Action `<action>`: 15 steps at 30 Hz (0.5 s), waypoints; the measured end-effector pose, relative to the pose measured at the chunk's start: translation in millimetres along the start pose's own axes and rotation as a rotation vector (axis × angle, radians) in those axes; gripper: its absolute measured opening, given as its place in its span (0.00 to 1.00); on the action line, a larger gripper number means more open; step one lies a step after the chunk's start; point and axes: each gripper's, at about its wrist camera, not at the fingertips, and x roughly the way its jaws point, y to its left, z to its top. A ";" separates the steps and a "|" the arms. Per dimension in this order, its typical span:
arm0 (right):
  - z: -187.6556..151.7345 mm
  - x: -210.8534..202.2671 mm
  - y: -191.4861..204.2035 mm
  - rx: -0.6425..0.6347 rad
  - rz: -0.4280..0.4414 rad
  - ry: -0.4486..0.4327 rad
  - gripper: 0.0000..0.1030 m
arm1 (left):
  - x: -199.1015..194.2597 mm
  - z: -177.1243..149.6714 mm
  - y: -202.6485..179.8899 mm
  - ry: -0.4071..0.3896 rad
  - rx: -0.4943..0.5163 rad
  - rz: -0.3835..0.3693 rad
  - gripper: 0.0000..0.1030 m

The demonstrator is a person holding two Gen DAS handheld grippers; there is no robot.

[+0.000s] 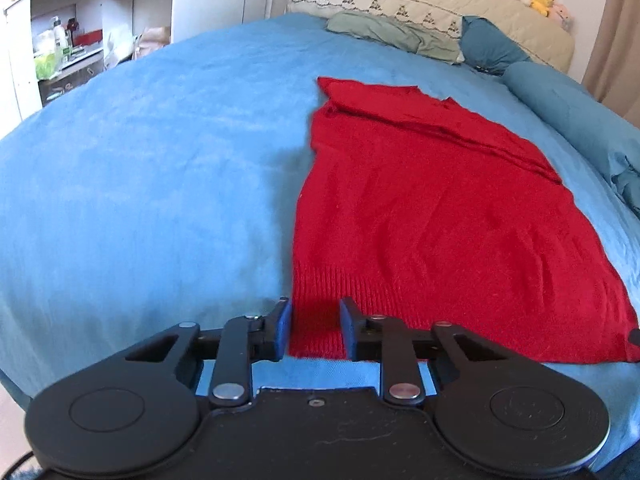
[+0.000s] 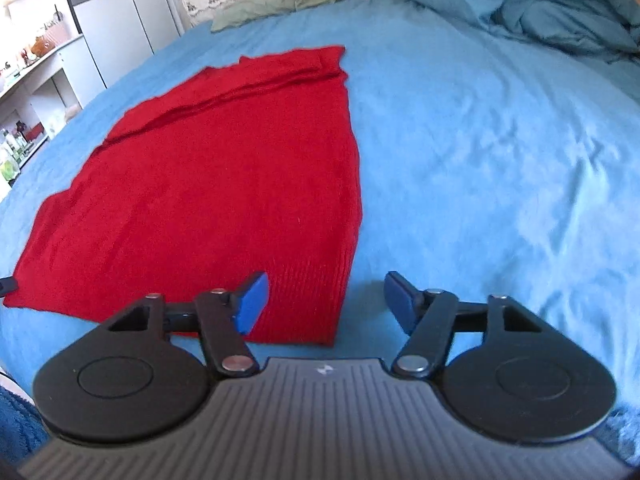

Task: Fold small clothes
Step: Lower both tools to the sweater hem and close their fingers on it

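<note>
Red knit sweater (image 1: 420, 216) lies flat on blue bed sheet (image 1: 140, 180), long axis running away from both tools: left tool (image 1: 316, 330) part-open over near-left hem corner, right tool (image 2: 324, 304) wide apart straddling near-right corner, neither gripping yet.

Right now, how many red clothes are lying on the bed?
1. The red sweater lies flat on the blue bedspread, its near hem in front of both grippers. More clothes could be outside the pictures.

Plain red knit garment (image 1: 432, 216) on a blue bedspread (image 1: 160, 160); black tongs (image 1: 315, 328), blue-padded.
</note>
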 end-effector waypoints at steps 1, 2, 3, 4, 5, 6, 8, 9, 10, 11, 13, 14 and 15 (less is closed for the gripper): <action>-1.2 1.0 -0.4 0.004 -0.002 0.000 0.73 | 0.5 -0.2 1.1 -0.001 -0.009 -0.004 0.28; -2.1 1.5 0.0 0.007 -0.001 -0.002 0.73 | 1.0 -0.9 2.8 0.001 -0.019 -0.007 0.27; -2.7 1.8 0.8 0.005 -0.003 -0.005 0.72 | 2.1 -0.4 3.8 0.004 -0.024 -0.010 0.26; -1.9 2.2 1.3 0.001 -0.004 -0.005 0.71 | 2.2 -0.8 4.8 0.008 -0.026 -0.011 0.26; -2.4 2.4 2.4 -0.006 -0.003 -0.005 0.70 | 2.8 -1.2 4.7 0.011 -0.023 -0.010 0.26; -2.7 3.0 3.8 -0.010 -0.001 -0.004 0.69 | 4.0 -1.0 3.7 0.017 -0.015 -0.007 0.26; -2.7 3.8 7.0 -0.023 0.008 0.000 0.67 | 4.0 -0.9 3.1 0.021 -0.007 -0.005 0.27; -2.7 4.2 8.8 -0.031 0.012 0.002 0.64 | 3.7 -1.1 3.8 0.021 -0.012 -0.005 0.28; -2.6 4.7 10.1 -0.036 0.014 0.004 0.63 | 3.5 -1.3 4.6 0.021 -0.017 -0.004 0.29; -3.0 5.0 11.2 -0.038 0.017 0.006 0.62 | 3.3 -1.7 5.7 0.023 -0.025 -0.007 0.30; -3.9 5.8 12.8 -0.039 0.018 0.007 0.61 | 3.4 -2.6 7.6 0.023 -0.032 -0.009 0.30; -4.0 6.4 13.1 -0.040 0.018 0.008 0.61 | 3.9 -3.2 8.2 0.026 -0.034 -0.009 0.30; -4.3 7.0 13.4 -0.039 0.017 0.009 0.61 | 5.0 -3.3 8.6 0.032 -0.033 -0.009 0.31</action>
